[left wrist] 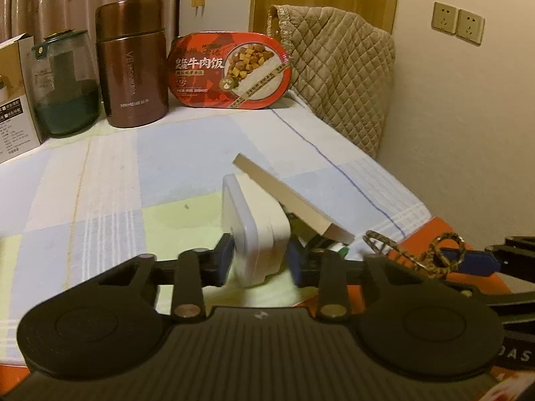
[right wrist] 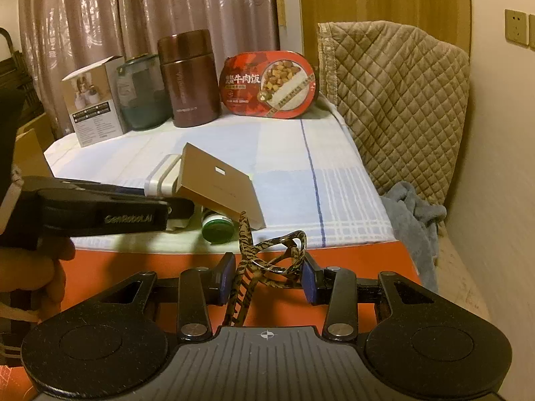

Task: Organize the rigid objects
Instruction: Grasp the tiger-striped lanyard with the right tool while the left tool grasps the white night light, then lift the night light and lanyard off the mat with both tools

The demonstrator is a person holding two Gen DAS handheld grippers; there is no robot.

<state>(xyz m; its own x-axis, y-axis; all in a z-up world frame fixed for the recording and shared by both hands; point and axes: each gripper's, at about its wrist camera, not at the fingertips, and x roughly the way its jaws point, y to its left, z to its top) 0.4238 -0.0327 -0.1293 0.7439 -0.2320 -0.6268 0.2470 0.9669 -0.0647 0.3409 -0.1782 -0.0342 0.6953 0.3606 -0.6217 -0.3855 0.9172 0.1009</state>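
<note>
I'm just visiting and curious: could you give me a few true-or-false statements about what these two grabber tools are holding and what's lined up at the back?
1. The left gripper clamps a white box. True.
2. The right gripper is empty. False: it holds patterned glasses.
3. A brown flask stands upright at the back. True.
4. The red meal tray lies flat. False: it stands on edge.
</note>
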